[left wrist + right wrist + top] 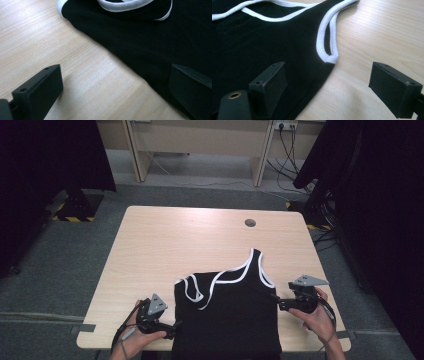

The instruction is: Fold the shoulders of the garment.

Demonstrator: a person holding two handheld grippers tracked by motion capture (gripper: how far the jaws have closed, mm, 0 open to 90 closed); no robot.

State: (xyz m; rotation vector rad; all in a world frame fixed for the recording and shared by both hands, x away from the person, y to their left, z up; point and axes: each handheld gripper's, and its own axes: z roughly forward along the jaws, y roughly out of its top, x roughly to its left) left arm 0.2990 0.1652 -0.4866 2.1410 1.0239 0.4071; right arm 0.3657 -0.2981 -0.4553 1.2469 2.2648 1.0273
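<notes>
Partly cut off: tank top [227, 315] hem.

High view sits above your side, looking fwd and down on the whole table [165, 240]. Both gripper cams ride low and close over the black tank top [235, 315]: left at its left edge, right at its right armhole. All three share the top.

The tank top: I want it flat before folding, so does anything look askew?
Yes. The tank top is not flat: its left strap is crumpled down near the body, while the right strap stretches straight toward the table's far side. The hem hangs over the near edge.
</notes>
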